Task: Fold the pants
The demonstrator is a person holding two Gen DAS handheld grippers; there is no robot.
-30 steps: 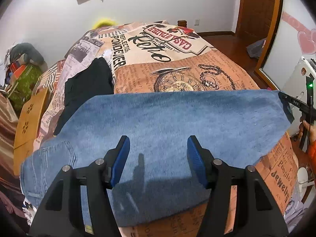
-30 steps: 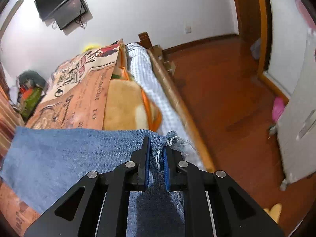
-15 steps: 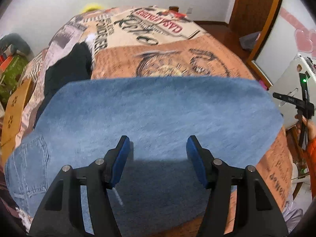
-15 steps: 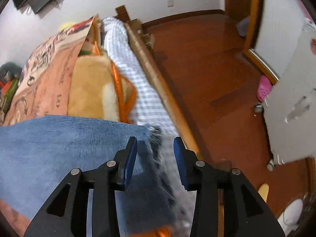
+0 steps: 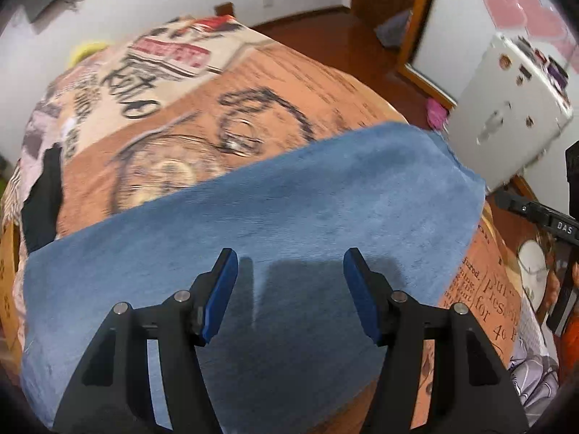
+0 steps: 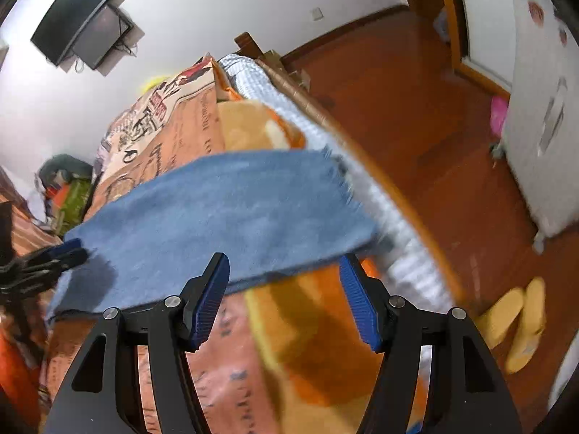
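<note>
Blue denim pants (image 5: 275, 213) lie flat across the printed bedspread (image 5: 202, 108), folded lengthwise. My left gripper (image 5: 290, 291) hovers open above the denim, nothing between its blue pads. In the right wrist view the pants (image 6: 224, 209) stretch across the bed with their frayed hem (image 6: 340, 177) at the bed's edge. My right gripper (image 6: 284, 298) has its jaws opening and sits back from the near edge of the denim, holding nothing. The left gripper's blue fingertips (image 6: 68, 247) show at the left of that view, over the pants.
A black garment (image 5: 43, 195) lies at the bed's left side. Wooden floor (image 6: 416, 115) runs along the bed's right, with yellow slippers (image 6: 517, 325) and a white cabinet (image 6: 542, 108). A screen (image 6: 83, 25) hangs on the wall. The right gripper's body (image 5: 542, 213) shows at the far right.
The right gripper let go of the frayed hem, opened and pulled back from the pants. The left gripper moved along the denim towards the hem end, still open.
</note>
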